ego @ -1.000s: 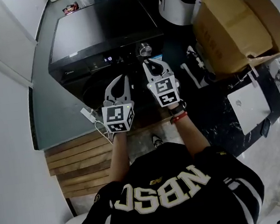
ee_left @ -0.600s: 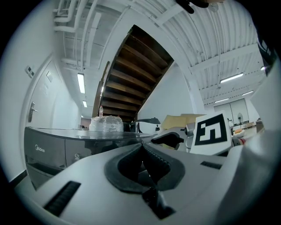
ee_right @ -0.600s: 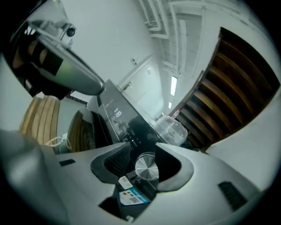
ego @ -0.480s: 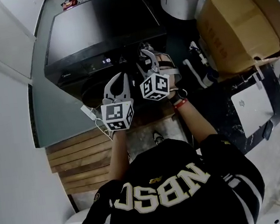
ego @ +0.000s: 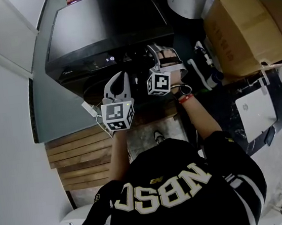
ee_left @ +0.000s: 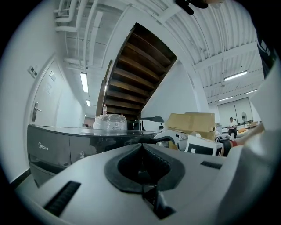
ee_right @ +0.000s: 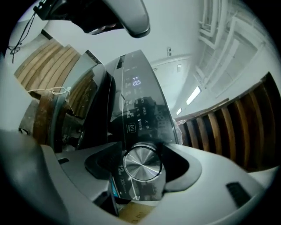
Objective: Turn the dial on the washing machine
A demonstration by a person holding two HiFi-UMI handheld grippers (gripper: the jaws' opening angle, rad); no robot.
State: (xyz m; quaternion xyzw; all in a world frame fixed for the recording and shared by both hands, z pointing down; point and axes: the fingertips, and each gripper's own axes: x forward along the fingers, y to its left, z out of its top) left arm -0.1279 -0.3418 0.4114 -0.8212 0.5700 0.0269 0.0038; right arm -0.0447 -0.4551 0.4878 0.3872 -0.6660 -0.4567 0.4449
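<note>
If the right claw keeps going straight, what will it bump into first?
Probably the silver dial on the washing machine; it sits between the right claw's jaws, which have just been opening.

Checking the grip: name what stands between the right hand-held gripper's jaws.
The dial, in the right gripper view; the right hand-held gripper's jaws have just been opening around it.

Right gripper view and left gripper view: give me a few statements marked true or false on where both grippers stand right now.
1. The dial stands between the right gripper's jaws. True; those jaws have just been opening.
2. The left gripper holds the dial. False: its jaws are together, empty, away from the dial.
3. The washing machine's display is lit. True.
4. The cardboard boxes sit on the washing machine. False: they stand beside it.
</note>
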